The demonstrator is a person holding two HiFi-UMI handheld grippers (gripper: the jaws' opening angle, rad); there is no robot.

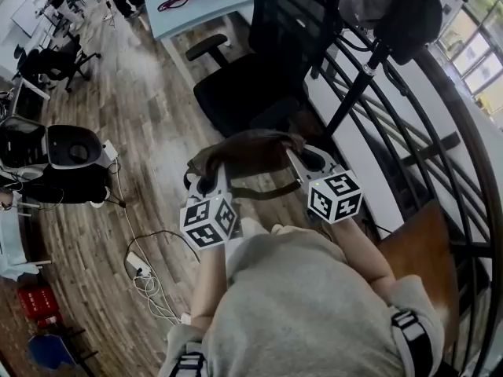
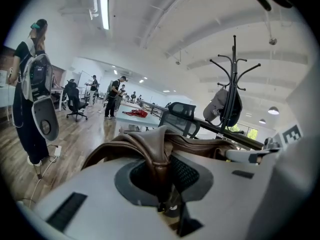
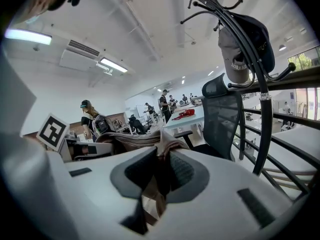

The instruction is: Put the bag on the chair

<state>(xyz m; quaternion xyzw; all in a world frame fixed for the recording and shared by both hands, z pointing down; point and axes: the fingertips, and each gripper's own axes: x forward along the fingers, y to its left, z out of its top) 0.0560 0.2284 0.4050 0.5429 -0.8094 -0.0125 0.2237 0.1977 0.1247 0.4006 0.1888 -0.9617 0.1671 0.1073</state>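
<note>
The person's torso (image 1: pixel 306 305) hides most of both forearms (image 1: pixel 206 285) in the head view; the brown leather bag (image 1: pixel 247 151) covers the jaw tips there, and its underside is out of sight. Both arms reach forward, side by side; the left gripper (image 1: pixel 206 184) has its jaws narrowed onto a fold of leather at the bag's left end; the right gripper (image 1: pixel 313 162) clamps the right end likewise. The bag hangs in the air between them, long axis running left to right, just short of the seat of the black office chair (image 1: pixel 251 85); a strap (image 1: pixel 259 193) droops beneath it.
</note>
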